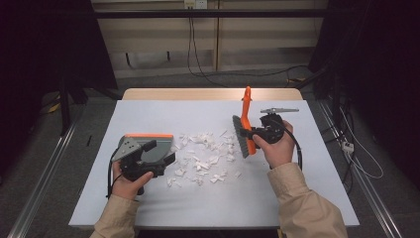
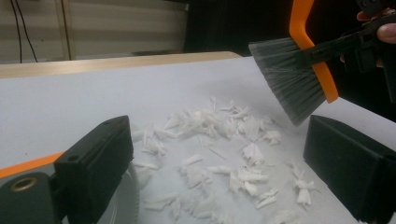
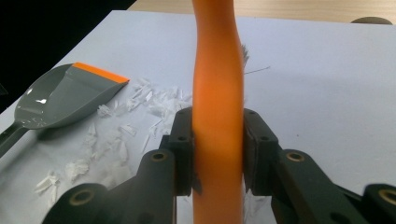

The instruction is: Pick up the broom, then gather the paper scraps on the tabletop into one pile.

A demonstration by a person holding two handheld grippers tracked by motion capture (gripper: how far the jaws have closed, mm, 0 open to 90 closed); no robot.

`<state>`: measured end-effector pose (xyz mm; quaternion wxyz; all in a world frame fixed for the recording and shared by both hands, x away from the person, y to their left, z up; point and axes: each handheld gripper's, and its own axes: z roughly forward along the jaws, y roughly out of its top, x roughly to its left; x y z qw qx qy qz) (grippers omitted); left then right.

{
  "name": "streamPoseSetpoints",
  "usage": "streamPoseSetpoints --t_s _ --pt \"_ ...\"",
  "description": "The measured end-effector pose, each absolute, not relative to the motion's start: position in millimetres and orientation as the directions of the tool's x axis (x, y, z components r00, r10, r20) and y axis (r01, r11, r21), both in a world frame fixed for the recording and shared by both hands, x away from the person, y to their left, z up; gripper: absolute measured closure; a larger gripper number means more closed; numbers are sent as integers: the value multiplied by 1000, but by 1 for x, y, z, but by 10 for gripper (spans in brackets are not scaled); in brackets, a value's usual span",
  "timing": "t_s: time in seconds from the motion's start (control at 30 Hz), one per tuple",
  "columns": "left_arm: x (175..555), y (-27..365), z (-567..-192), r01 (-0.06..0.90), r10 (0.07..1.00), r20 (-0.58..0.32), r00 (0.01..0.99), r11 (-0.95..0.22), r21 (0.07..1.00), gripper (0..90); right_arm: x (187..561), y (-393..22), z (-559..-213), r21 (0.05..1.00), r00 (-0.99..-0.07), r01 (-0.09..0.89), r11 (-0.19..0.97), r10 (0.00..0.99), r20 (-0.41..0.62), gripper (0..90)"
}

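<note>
A pile of white paper scraps [image 1: 205, 156] [image 2: 205, 122] [image 3: 116, 135] lies in the middle of the white tabletop [image 1: 163, 114]. My right gripper [image 1: 255, 133] [image 3: 217, 122] is shut on the orange handle of a hand brush [image 1: 241, 136] [image 3: 217, 56]. It holds the grey bristles [image 2: 289, 74] tilted just above the right edge of the pile. A grey dustpan [image 1: 152, 143] [image 3: 65, 98] [image 2: 28, 164] with an orange lip lies on the left side of the pile. My left gripper [image 1: 162, 152] [image 2: 219, 140] is over it, its jaws wide apart with only scraps showing between them.
The table's wooden back edge [image 1: 213, 93] runs behind the white surface. Cables [image 1: 198, 69] trail over the floor behind, and a power strip [image 1: 348, 146] lies on the floor to the right. Metal rails [image 1: 44, 183] flank the table.
</note>
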<state>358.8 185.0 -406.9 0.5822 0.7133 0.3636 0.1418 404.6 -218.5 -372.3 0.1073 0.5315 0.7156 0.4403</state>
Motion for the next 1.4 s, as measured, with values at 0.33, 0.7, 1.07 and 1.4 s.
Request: streamPoseSetpoints --t_s 0.33,0.7,1.07,1.4 --pt "356 201 -408 342 683 -215 698 -54 938 49 409 -224 -373 747 -415 661 68 862 289 697" --pt "351 218 -411 342 694 -209 689 -57 938 47 414 -243 -372 739 -405 666 103 882 241 697" --pt "346 228 -411 341 711 -211 671 -43 939 47 428 -254 -377 708 -384 689 152 906 180 697" --pt "348 232 -412 341 720 -215 660 -31 940 51 445 -258 -384 669 -360 722 176 921 146 697"
